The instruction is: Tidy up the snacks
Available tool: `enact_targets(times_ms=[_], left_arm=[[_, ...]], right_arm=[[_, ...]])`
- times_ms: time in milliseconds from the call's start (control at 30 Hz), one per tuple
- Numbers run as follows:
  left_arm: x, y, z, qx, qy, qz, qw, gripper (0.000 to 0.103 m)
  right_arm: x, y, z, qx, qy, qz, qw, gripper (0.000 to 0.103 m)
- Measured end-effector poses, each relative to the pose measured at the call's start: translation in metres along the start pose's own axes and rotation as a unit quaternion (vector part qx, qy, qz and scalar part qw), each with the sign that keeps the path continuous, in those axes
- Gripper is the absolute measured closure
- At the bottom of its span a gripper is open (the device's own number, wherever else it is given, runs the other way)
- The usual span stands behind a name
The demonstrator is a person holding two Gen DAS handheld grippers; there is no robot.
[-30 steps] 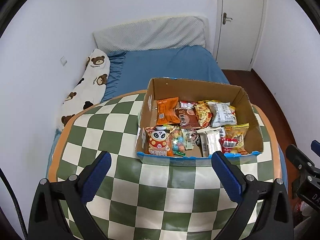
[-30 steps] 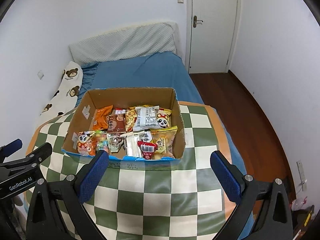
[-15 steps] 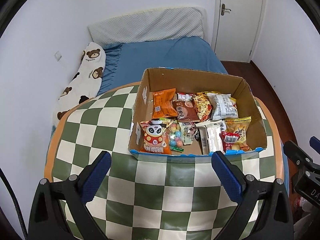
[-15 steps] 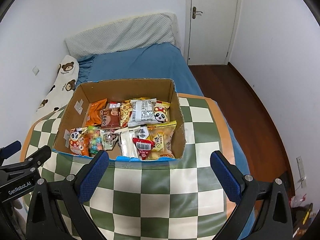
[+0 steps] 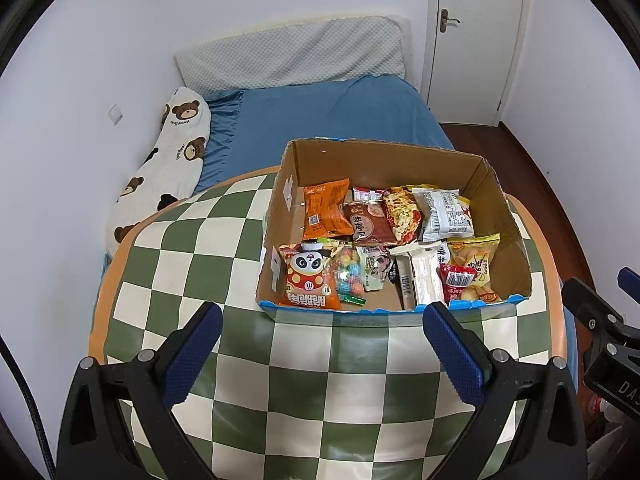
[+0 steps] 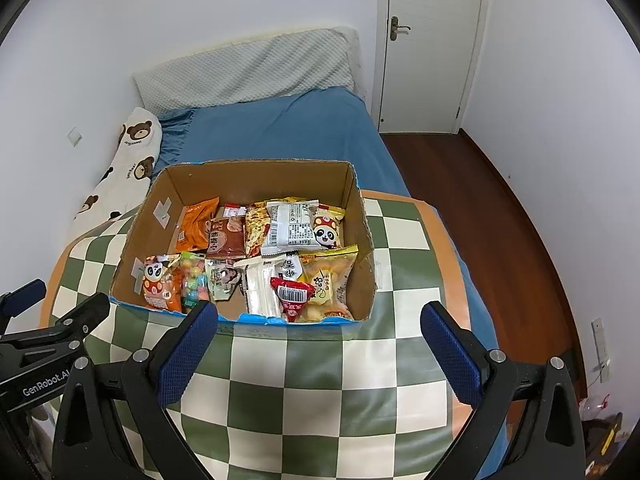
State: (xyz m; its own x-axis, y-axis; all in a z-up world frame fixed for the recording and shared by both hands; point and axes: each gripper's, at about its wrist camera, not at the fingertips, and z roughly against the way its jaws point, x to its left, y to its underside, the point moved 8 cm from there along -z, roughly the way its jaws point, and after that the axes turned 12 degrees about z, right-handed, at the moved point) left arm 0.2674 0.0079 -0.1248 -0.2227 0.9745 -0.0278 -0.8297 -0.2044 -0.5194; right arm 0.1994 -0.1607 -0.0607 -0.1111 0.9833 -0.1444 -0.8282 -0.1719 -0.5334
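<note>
An open cardboard box (image 5: 508,216) (image 6: 364,232) stands on the green-and-white checked table (image 5: 208,240) (image 6: 400,368). It holds several snack packets: an orange packet (image 5: 325,209) (image 6: 196,225), a brown packet (image 5: 370,224), a white packet (image 5: 444,214) (image 6: 290,226), a panda packet (image 5: 308,278) (image 6: 160,282), a yellow packet (image 5: 476,260) (image 6: 328,280) and a red triangle packet (image 6: 291,296). My left gripper (image 5: 322,326) is open and empty, just in front of the box. My right gripper (image 6: 320,324) is open and empty at the box's near edge.
A bed with a blue sheet (image 5: 320,120) and a bear-print pillow (image 5: 168,164) lies behind the table. A white door (image 6: 432,48) and wooden floor (image 6: 500,208) are at the right. Each gripper shows at the edge of the other's view.
Both grippers have moved forward toward the box, which sits nearer and lower in both views. The jaws stay open and empty.
</note>
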Motion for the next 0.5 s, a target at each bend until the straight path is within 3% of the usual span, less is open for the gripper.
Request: enact_targets(times_ms=[500], left_arm=[[-0.0035,0.0,0.0054,-0.002,0.004,-0.003,1.0,0.0]], right_arm=[[-0.0019,0.0015,0.0023,0.001,0.011,0.005,1.0,0.0]])
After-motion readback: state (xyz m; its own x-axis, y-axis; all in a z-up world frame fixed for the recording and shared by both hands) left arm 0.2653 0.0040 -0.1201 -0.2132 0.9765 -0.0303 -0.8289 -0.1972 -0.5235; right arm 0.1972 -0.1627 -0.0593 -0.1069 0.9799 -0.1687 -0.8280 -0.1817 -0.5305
